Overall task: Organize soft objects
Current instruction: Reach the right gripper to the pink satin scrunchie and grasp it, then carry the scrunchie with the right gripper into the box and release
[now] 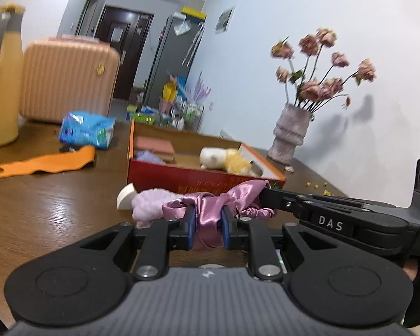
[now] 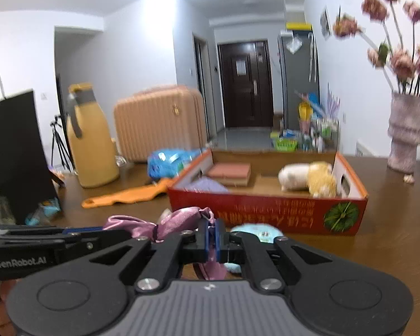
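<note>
Left wrist view. We record the left gripper [image 1: 207, 224] clamped on a pink satin scrunchie [image 1: 210, 210], its blue pads pressed into the cloth from both sides. The scrunchie sits just in front of the red cardboard box [image 1: 204, 180], low over the brown wooden table [image 1: 56, 201]. The right gripper [image 1: 266, 189] reaches in from the right, its tip at the far end of the same scrunchie. Beside the cloth, to the left, we note a fuzzy lilac piece [image 1: 151, 204] and a white rounded object [image 1: 126, 196] touching it. Inside the box: a white and yellow plush toy [image 1: 226, 161] at the right, a pink folded pad [image 1: 154, 145] and a bluish-lilac cloth [image 1: 147, 156] at the left. On the table to the left: an orange strap [image 1: 44, 163], a blue packet [image 1: 86, 130], a peach suitcase [image 1: 67, 79], a yellow flask [image 1: 1, 84]. At the right stands a vase with pink flowers [image 1: 291, 137].

Right wrist view. We find the right gripper [image 2: 213, 240] closed tight on the scrunchie [image 2: 165, 225], with cloth hanging below the pads. The left gripper [image 2: 95, 233] enters from the left edge, touching the scrunchie's other end. The box [image 2: 266, 212] lies just beyond, with the plush toy [image 2: 308, 177] at its right end. A pale blue round item [image 2: 257, 231] lies between gripper and box. A black bag [image 2: 14, 154] stands at far left.
</note>
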Demonstrator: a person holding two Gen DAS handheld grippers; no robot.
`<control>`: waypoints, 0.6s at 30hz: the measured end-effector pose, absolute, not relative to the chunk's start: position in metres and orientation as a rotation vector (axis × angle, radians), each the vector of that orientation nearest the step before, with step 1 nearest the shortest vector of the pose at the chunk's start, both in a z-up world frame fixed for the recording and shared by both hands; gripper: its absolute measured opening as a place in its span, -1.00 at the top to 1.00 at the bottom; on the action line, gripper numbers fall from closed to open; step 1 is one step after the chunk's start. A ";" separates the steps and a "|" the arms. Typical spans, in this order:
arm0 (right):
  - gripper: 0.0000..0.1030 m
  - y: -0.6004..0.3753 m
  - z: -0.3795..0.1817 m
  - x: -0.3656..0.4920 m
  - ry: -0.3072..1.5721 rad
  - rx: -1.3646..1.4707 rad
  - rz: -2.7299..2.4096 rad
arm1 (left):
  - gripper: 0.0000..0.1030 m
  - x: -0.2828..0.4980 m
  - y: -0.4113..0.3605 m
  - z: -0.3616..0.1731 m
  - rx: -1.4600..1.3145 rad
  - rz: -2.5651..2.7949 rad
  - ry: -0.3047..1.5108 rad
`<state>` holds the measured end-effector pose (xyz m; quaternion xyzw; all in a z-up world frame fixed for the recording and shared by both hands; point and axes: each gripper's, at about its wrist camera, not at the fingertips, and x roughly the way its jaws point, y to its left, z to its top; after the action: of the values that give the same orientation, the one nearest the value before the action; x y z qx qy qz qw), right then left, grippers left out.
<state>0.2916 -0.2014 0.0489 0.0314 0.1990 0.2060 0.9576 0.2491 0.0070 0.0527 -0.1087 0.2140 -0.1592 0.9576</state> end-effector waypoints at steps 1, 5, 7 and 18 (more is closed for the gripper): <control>0.91 -0.203 0.054 0.283 0.389 0.063 0.422 | 0.64 0.238 0.005 0.058 -0.219 -0.326 0.424; 0.91 -0.213 0.065 0.244 0.351 0.058 0.422 | 0.64 0.199 -0.003 0.070 -0.210 -0.348 0.388; 0.91 -0.219 0.067 0.226 0.344 0.071 0.420 | 0.64 0.181 -0.008 0.073 -0.203 -0.360 0.381; 0.91 -0.247 0.060 0.152 0.335 0.107 0.377 | 0.64 0.125 -0.028 0.073 -0.180 -0.426 0.373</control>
<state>0.1521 -0.2470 0.0601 0.0527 0.1658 0.1863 0.9670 0.1248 -0.0279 0.0733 -0.0885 0.1839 -0.2097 0.9562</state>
